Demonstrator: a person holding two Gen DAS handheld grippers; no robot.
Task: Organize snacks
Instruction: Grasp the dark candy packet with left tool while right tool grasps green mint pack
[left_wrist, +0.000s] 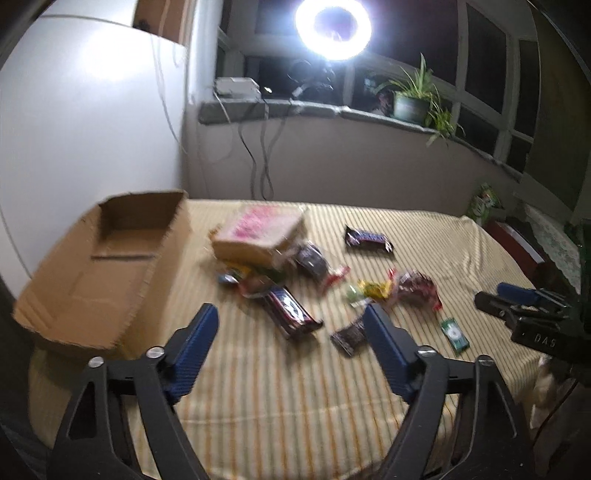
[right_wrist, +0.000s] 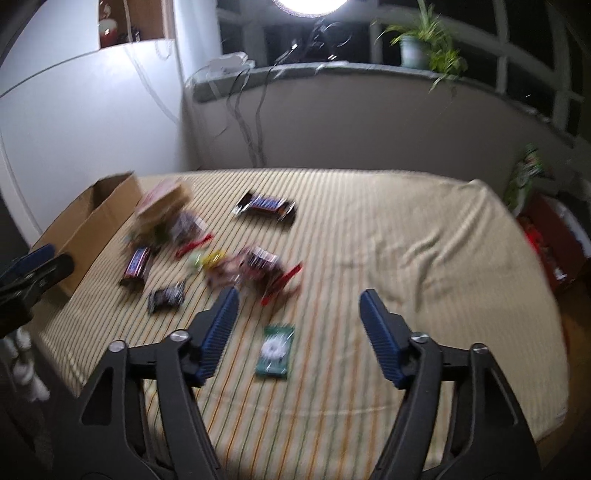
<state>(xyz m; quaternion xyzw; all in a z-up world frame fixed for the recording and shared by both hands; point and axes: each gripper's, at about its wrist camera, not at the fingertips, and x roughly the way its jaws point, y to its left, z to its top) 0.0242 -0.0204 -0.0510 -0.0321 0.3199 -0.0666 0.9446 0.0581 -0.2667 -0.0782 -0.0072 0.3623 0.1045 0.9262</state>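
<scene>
Several wrapped snacks lie scattered on a striped cloth (left_wrist: 280, 387). An open cardboard box (left_wrist: 99, 266) stands at the left. Beside it sits a tan packet with pink print (left_wrist: 258, 236). A dark chocolate bar (left_wrist: 367, 238) lies farther back, another dark bar (left_wrist: 290, 312) nearer. My left gripper (left_wrist: 291, 321) hovers open above that nearer bar with nothing between its fingers. My right gripper (right_wrist: 299, 306) hangs open over the cloth, a small green packet (right_wrist: 275, 350) below and between its fingers, untouched. A red-edged snack bag (right_wrist: 258, 269) lies just beyond.
A lit ring lamp (left_wrist: 332, 27) and a potted plant (left_wrist: 413, 99) stand on the windowsill behind, with cables hanging down the wall. A red box (right_wrist: 550, 236) and a green bag (right_wrist: 524, 177) sit off the cloth's right edge. The right gripper (left_wrist: 524, 306) shows at the left view's right side.
</scene>
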